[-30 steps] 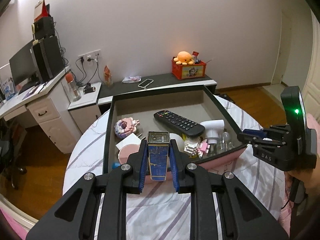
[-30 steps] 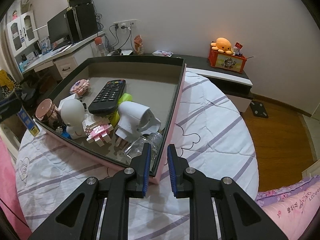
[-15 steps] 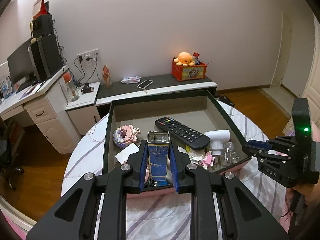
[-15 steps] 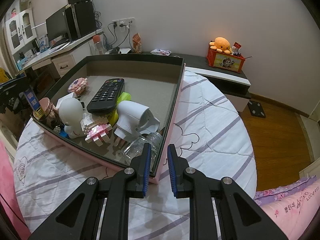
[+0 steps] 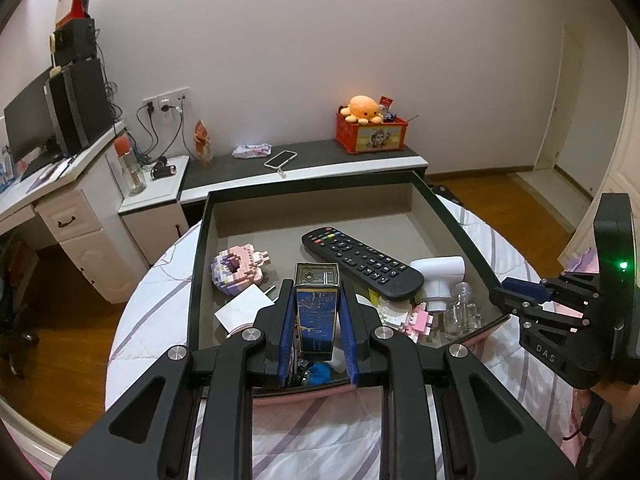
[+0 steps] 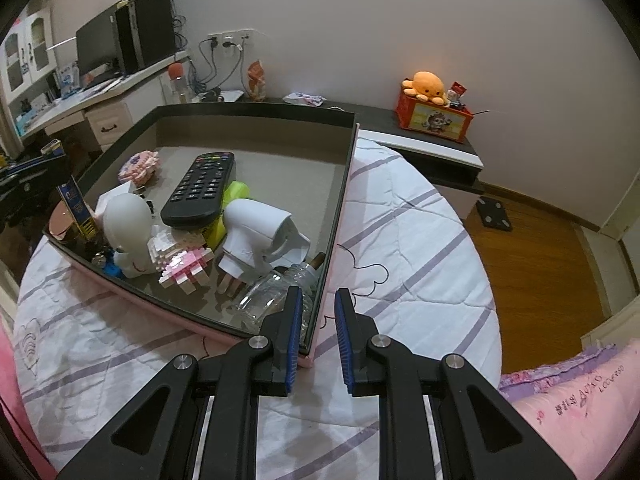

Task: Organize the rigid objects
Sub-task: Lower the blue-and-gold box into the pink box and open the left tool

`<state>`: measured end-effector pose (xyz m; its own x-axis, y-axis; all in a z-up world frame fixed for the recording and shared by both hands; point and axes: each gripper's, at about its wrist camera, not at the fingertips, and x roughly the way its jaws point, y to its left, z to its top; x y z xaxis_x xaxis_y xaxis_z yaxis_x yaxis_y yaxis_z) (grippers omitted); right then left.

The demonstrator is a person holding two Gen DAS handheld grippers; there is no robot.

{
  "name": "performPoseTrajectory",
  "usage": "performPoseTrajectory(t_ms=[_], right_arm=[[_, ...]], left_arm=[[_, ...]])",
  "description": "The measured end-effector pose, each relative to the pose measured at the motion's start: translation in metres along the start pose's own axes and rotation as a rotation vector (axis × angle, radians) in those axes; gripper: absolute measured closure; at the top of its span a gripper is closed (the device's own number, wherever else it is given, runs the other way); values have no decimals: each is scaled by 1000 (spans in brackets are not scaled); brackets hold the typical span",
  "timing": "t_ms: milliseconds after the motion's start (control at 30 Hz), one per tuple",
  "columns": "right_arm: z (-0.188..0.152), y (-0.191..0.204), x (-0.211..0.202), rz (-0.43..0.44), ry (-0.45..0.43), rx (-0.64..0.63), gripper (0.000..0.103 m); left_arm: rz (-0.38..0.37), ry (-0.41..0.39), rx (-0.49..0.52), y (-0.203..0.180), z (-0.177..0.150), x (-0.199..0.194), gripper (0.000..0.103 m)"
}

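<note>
A shallow black-rimmed tray (image 5: 320, 184) with pink outer walls lies on a striped quilt. My left gripper (image 5: 316, 286) is shut on an upright blue tin (image 5: 316, 316) with a gold top, hanging just inside the tray's near wall. The tin (image 6: 76, 204) also shows at the tray's left edge in the right wrist view. My right gripper (image 6: 318, 292) straddles the tray wall (image 6: 320, 320) at the near right corner, one finger inside and one outside, shut on it. Inside lie a black remote (image 5: 360, 264), a white nozzle-shaped device (image 5: 440, 276), a clear bottle (image 5: 462, 312) and pink brick toys (image 5: 240, 272).
The round quilt (image 6: 400, 240) drops off to wooden floor (image 6: 540, 260) on the right. A white egg-shaped toy (image 6: 128, 232) stands near the tray's front wall. Beyond are a desk with a monitor (image 5: 24, 128) and a low shelf carrying a red box (image 5: 370, 136).
My left gripper carried the blue tin forward and slightly down, from over the tray's near wall to just inside it. The right gripper kept its place at the corner.
</note>
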<state>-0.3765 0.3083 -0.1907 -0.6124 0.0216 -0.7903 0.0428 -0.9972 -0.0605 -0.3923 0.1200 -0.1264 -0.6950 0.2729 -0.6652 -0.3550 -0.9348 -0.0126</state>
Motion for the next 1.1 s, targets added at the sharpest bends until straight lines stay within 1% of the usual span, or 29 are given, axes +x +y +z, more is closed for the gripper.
performPoseTrajectory(t_ms=[333,533,733,933,1100], right_arm=[[1,6,-1,-64,11,-9,85],[2,8,-1,-80,15,-16,85],[3,9,-1,-85,19,-22,85],[3,10,0,-86,20,-29,85],[3,9,0,-80,20,-33,85]], left_arm=[[-25,0,-7,7,0,6,82],[-14,3,-26,12,2,13,82],[76,8,-50,18,6,21,82],[84,20,-50,19,6,29,82],[90,18,-48,17,13,35,82]])
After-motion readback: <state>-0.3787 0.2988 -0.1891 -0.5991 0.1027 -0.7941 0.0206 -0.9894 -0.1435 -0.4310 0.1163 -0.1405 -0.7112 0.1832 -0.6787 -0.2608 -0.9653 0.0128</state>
